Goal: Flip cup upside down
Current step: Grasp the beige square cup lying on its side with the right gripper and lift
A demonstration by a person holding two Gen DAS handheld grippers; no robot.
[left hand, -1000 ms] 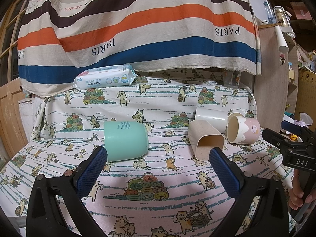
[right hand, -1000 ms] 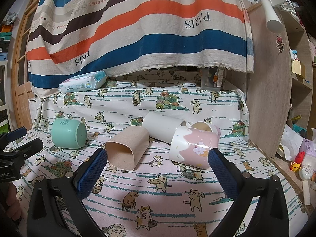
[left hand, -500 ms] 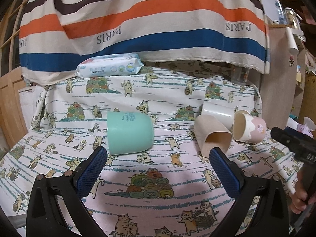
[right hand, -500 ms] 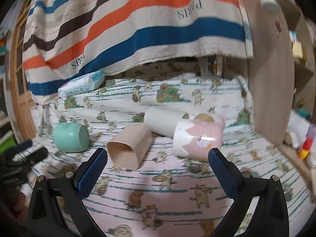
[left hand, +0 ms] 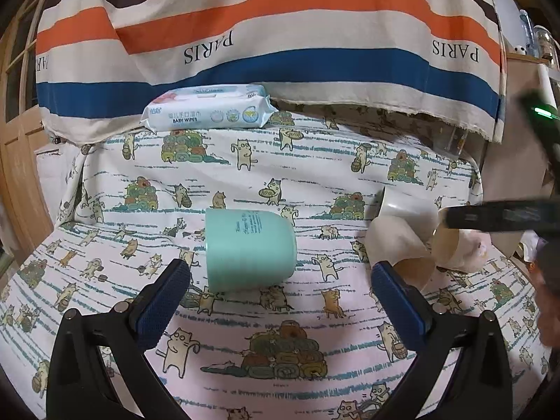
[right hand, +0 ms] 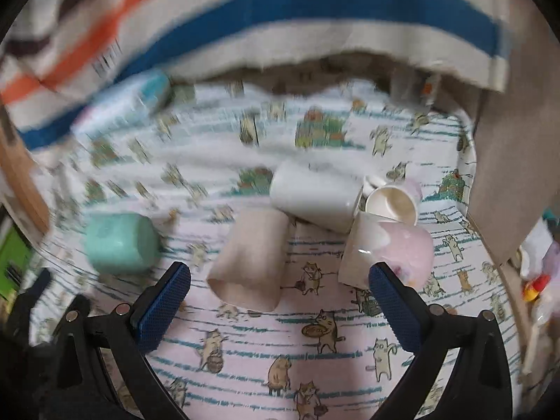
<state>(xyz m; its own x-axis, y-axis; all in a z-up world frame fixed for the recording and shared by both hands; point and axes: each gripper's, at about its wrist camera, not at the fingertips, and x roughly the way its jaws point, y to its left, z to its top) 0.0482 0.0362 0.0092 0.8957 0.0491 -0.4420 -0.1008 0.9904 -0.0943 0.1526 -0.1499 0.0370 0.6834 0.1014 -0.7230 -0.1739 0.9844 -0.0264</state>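
Note:
A mint green cup (left hand: pixel 249 247) lies on its side on the cat-print cloth, just beyond my open, empty left gripper (left hand: pixel 280 297). It shows at the left in the right wrist view (right hand: pixel 119 243). A beige squarish cup (right hand: pixel 250 267) lies on its side between and just beyond the pads of my open, empty right gripper (right hand: pixel 280 297). A pink and white cup (right hand: pixel 388 252), a white cup (right hand: pixel 315 197) and a small cream cup (right hand: pixel 392 204) lie beside it. The right gripper's dark body (left hand: pixel 504 215) crosses the right edge of the left wrist view. The right wrist view is blurred.
A pack of baby wipes (left hand: pixel 208 112) lies at the back of the table under a striped hanging cloth (left hand: pixel 266 31). A wooden cabinet side (right hand: pixel 518 161) stands at the right edge of the table. A wooden door (left hand: pixel 21 161) is at the left.
Both grippers have moved forward and down toward the cups. The green cup now sits close before the left gripper, the beige cup close before the right. The right gripper is moving fast.

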